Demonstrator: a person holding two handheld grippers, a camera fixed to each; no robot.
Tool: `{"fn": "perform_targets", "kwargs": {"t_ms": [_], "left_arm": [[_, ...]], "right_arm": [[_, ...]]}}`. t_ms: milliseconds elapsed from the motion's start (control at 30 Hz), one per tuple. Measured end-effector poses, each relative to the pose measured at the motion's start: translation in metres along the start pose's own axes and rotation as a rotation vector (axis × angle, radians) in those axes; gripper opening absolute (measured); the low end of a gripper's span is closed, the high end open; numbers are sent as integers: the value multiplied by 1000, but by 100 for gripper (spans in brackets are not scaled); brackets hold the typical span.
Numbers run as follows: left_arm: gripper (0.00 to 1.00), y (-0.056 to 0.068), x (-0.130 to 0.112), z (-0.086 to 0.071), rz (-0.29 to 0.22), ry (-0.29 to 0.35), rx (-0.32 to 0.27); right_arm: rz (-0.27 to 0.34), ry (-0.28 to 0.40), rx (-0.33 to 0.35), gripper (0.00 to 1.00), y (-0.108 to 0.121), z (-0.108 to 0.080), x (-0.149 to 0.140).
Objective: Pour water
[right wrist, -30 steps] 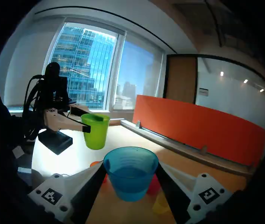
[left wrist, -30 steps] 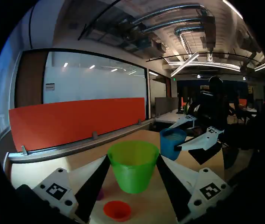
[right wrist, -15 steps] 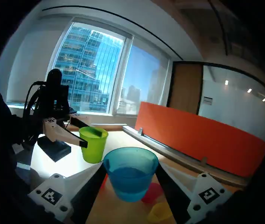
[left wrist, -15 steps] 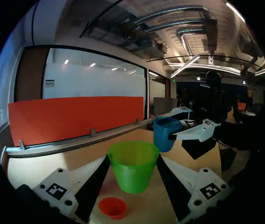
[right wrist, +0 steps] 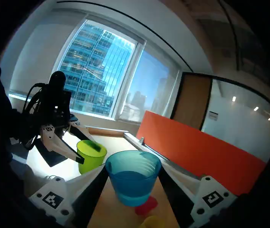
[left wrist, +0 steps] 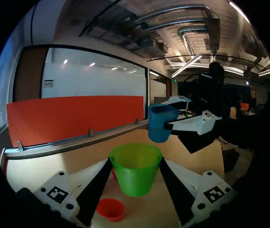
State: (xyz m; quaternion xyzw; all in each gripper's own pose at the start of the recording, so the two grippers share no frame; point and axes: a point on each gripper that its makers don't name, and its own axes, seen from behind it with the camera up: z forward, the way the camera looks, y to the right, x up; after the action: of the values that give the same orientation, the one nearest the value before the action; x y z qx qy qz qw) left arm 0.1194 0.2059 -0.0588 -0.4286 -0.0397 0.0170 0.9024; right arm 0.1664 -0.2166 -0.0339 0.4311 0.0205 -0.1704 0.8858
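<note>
Your left hand-held gripper (left wrist: 135,161) is closed on a green cup (left wrist: 135,174), one finger pressing each side of its wall just below the rim. The cup stands upright between the fingers, mouth up and long axis vertical, held above the tabletop (left wrist: 195,159).

Your right hand-held gripper (right wrist: 133,171) clamps a blue cup (right wrist: 133,178) the same way, a finger on either side. That cup is also upright with its open mouth up. Water fills its lower part, and the surface looks about level.

In the left gripper view, the blue cup hangs beyond the green one and a little to the right. It is higher than the green rim and apart from it, and from here it looks close to upright, perhaps leaning slightly. In the right gripper view, the green cup sits to the left and farther off, lower than the blue rim.

A small red cup (left wrist: 110,209) lies on the tabletop below the green cup, near your left fingers. An orange panel (left wrist: 74,116) runs along the far edge of the tabletop.
</note>
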Motion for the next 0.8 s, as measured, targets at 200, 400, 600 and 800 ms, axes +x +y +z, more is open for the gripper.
{"fn": "perform_targets", "kwargs": {"t_ms": [200, 400, 600, 800], "left_arm": [[88, 2, 0, 0, 1, 5, -4], [87, 8, -4, 0, 13, -1, -11], [87, 15, -4, 1, 16, 2, -25], [87, 20, -2, 2, 20, 11, -37]], "right_arm": [[-49, 7, -14, 91, 8, 2, 9], [-94, 7, -27, 91, 17, 5, 18], [-155, 8, -27, 91, 23, 8, 28], [-229, 10, -29, 91, 28, 12, 39]]}}
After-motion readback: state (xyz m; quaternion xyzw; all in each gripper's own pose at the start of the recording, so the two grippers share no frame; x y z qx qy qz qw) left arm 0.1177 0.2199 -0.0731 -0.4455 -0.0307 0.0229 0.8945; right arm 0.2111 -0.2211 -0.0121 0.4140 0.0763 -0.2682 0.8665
